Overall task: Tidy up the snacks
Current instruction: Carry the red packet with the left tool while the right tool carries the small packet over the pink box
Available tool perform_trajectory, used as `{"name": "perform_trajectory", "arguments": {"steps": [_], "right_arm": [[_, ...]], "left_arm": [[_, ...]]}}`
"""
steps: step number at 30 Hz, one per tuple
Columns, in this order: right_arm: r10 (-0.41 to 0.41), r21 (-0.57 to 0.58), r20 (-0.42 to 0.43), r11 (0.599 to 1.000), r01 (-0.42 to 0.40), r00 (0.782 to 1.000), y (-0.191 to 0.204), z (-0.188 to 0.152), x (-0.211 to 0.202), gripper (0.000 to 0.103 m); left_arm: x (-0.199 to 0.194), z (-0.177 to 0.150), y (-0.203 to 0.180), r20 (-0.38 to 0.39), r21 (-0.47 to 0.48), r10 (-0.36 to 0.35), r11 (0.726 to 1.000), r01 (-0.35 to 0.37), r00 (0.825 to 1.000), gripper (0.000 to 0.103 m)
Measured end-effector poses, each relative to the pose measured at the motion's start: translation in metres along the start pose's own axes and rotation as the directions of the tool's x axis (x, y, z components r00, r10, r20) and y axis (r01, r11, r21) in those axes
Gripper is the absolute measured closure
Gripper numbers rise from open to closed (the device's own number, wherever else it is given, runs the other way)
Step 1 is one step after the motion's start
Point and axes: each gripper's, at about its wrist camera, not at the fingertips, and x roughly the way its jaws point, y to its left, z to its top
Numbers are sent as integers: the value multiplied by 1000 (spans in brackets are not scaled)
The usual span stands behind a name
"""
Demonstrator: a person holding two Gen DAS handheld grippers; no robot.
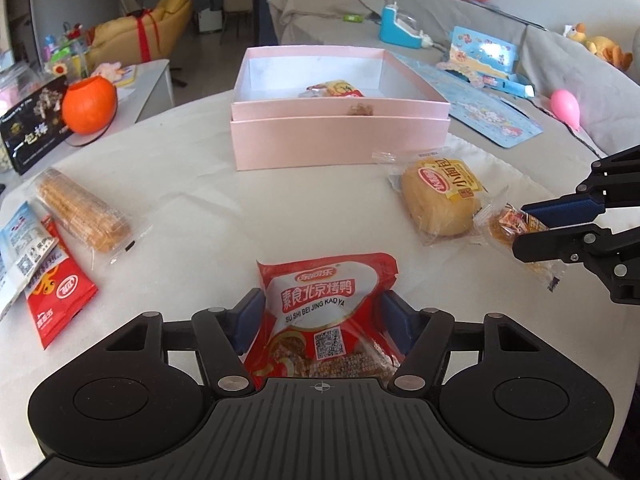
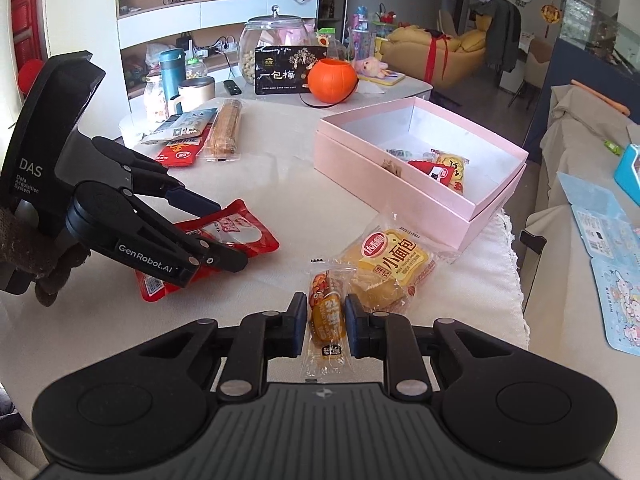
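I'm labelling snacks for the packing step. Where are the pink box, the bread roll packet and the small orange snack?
pink box (image 1: 340, 148): left wrist view, front wall.
bread roll packet (image 2: 390, 266): right wrist view, yellow label.
small orange snack (image 2: 326, 316): right wrist view, middle of wrapper.

Red packet (image 1: 326, 312) bottom hidden behind gripper body.

Six snack packs are lying out on the desk (image 1: 192, 184): one red-and-white pouch (image 1: 326, 312), one bread roll (image 1: 440, 200), one small orange cake (image 2: 326, 312), one wafer pack (image 1: 82, 210), one red sachet (image 1: 56, 296), one blue-and-white sachet (image 1: 20, 248). One pink box (image 1: 340, 140) is sitting there, one orange pumpkin bucket (image 1: 89, 106) too.
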Motion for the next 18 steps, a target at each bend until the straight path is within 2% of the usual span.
{"name": "perform_trajectory", "arguments": {"steps": [6, 8, 11, 13, 14, 16, 18], "right_arm": [[-1, -1, 4, 1000, 1, 1000, -2, 2, -5, 83], [2, 5, 8, 1000, -2, 1000, -4, 4, -8, 83], [-3, 30, 39, 1000, 2, 999, -14, 13, -17, 83], [-24, 44, 82, 999, 20, 996, -25, 30, -26, 83], [-37, 48, 110, 998, 32, 993, -30, 40, -31, 83], [-68, 53, 183, 997, 60, 981, -43, 70, -38, 83], [-99, 69, 222, 994, 85, 970, -54, 98, -36, 83]], "left_arm": [[-15, 3, -3, 39, -5, -34, 999, 34, 999, 35], [-27, 11, -1, 82, -14, -58, 998, 59, 995, 35], [-53, 37, 1, 186, -9, -79, 997, 82, 979, 35], [-71, 64, 3, 275, 6, -86, 996, 88, 958, 35], [-79, 81, 5, 329, 10, -99, 995, 102, 939, 34], [-83, 119, 11, 420, 12, -134, 990, 142, 898, 28], [-70, 156, 22, 465, -20, -155, 983, 185, 872, 19]]}}
